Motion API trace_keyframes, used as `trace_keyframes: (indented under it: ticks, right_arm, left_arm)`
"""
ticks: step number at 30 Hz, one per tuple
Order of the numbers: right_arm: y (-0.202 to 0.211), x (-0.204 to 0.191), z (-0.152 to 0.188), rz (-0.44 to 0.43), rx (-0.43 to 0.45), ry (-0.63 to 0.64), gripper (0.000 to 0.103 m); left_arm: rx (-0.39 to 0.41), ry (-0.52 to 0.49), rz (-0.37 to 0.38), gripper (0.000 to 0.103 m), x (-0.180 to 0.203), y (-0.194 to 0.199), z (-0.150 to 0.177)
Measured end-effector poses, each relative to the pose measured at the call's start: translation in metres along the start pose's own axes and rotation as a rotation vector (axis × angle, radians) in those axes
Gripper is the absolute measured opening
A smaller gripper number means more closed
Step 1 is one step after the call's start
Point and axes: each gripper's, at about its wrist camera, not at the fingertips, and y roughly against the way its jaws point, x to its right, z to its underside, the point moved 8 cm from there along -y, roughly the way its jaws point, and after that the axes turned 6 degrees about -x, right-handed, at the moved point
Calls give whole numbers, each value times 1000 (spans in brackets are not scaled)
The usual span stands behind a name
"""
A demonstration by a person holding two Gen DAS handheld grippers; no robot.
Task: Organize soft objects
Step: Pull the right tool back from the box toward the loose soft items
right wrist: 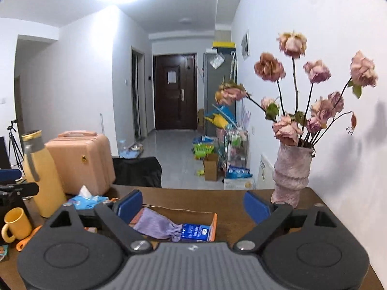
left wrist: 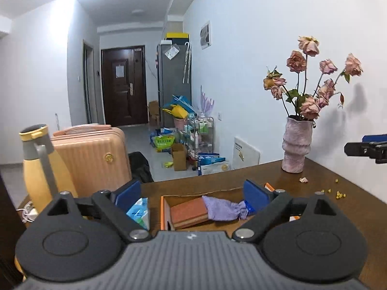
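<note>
Half the orange box (right wrist: 213, 224) hides behind the right tool (right wrist: 193, 205).

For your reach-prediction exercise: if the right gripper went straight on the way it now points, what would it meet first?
Probably the far edge of the wooden table, past the orange box holding the purple cloth. The open right gripper holds nothing; depth is unclear.

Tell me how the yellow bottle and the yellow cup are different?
The bottle is tall and narrow; the cup is short and wide. The bottle has a grey lid on top; the cup is open. The cup has a round side handle; the bottle has a grey strap from its lid. Both are yellow and stand upright on the table.
</note>
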Motion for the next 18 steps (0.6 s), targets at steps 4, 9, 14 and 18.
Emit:
trace_keyframes:
  ticks: [4, 9, 14, 18]
  right_arm:
    - [41, -14, 34, -13, 80, -20, 91]
    - [90, -37, 100, -54, 163, -4, 91]
    - [128, -60, 167, -87, 198, 31, 92]
    - [147, -73, 224, -123, 184, -19, 92]
  left_arm:
    - [77, 5, -45, 94, 1, 43, 43]
    - [105, 23, -25, 95, 10, 94, 121]
    - [111, 88, -17, 97, 10, 135, 185]
    - [94, 152, -44, 97, 5, 160, 230]
